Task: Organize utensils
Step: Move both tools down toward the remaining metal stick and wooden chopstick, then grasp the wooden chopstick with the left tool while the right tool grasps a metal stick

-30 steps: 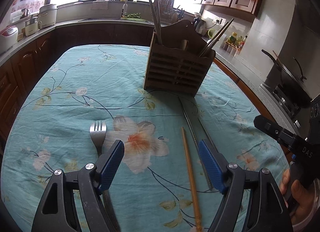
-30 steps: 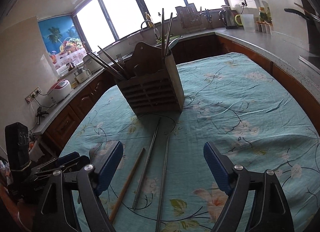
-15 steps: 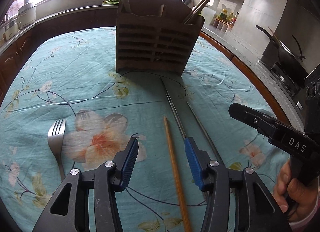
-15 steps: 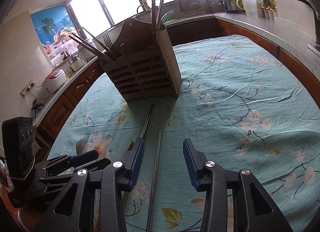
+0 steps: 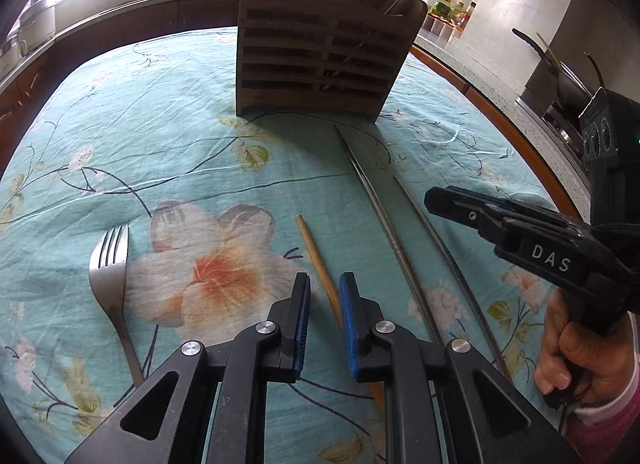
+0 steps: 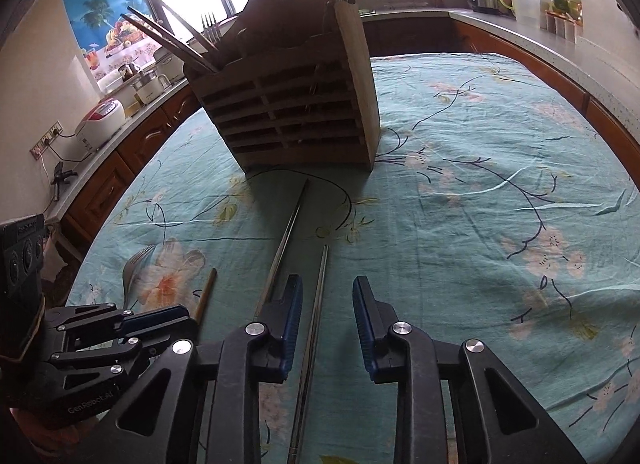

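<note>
With narrowed jaws the left hand-held gripper (image 5: 324, 288) straddles the wooden chopstick (image 5: 318, 264) on the desk (image 5: 180, 144), the right hand-held gripper (image 6: 327, 292) likewise straddles a metal chopstick (image 6: 316, 304), so pickup seems underway; next, closing, then carrying to the holder (image 5: 320, 60) at 12 o'clock.

A table (image 5: 80, 136) covered by a wrinkled teal cloth (image 5: 168, 152) printed with pale blossoms and dark branches fills most of both views. A slatted wooden utensil holder (image 5: 320, 60) stands on it at the top centre of the left wrist frame. In the lower left of that frame lies a metal fork (image 5: 110, 276), tines toward the top. Right of centre a wooden chopstick (image 5: 316, 260) lies lengthwise, and further right two metal chopsticks (image 5: 384, 220) lie nearly parallel, just apart, the left one ending just short of the holder's base.
</note>
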`<control>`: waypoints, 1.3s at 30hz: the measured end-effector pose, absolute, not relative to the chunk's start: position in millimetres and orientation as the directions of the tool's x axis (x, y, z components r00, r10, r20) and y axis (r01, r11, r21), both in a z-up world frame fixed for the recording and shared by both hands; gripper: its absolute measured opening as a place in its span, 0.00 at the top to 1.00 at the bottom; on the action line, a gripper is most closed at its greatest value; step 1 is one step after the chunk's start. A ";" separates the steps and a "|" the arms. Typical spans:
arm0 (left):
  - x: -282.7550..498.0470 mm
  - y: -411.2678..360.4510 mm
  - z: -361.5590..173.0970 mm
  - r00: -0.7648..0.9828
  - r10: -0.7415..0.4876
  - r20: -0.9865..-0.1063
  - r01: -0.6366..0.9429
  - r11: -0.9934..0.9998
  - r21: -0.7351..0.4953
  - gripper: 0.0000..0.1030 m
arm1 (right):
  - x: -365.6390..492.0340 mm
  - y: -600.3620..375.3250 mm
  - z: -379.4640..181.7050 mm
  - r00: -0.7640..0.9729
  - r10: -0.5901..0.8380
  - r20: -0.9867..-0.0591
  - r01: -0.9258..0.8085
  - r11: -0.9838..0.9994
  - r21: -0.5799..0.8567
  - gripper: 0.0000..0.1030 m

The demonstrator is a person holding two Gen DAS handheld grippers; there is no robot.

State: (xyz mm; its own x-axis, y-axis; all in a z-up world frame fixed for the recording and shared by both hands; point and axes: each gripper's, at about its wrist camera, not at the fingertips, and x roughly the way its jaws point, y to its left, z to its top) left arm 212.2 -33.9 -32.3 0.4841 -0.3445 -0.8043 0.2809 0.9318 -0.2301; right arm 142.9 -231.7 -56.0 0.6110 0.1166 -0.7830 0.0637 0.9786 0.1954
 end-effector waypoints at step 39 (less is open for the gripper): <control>121.8 27.4 88.2 0.727 -0.448 -0.520 0.341 0.894 -0.292 0.97 | 85.3 -231.0 81.5 0.842 0.134 -0.523 -0.013 0.974 0.227 0.96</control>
